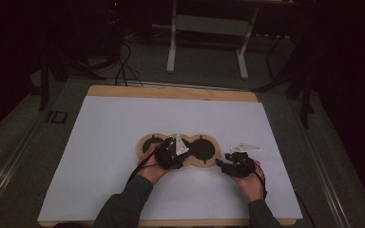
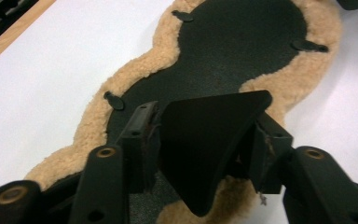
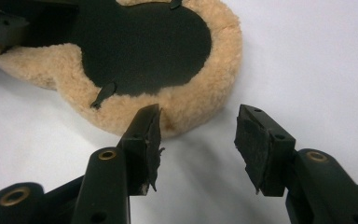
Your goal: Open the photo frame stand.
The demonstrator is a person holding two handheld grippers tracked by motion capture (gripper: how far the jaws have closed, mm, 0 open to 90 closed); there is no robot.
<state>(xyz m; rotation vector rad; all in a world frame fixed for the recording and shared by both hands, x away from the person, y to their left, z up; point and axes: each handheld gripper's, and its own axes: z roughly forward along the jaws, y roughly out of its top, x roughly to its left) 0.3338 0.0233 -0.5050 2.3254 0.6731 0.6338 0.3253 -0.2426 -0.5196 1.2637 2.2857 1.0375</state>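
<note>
Fleece-edged pad (image 2: 242, 56) handling on white worktop (image 1: 104, 142).
Left hand-held gripper (image 2: 205, 140) is grasping the pad's black flap (image 2: 205, 144), lifting it; right hand-held gripper (image 3: 198, 140) is waiting released beside the rim.

Dim room, bright white table sheet

The high view was dark and grainy, its surroundings nearly black, only the white sheet (image 1: 123, 142) lit. Both gripper views were brighter and sharp on the fleece pad (image 3: 200, 93); soft shadows fell beneath it, and the nearest jaw parts blurred slightly at the bottom edge.
</note>
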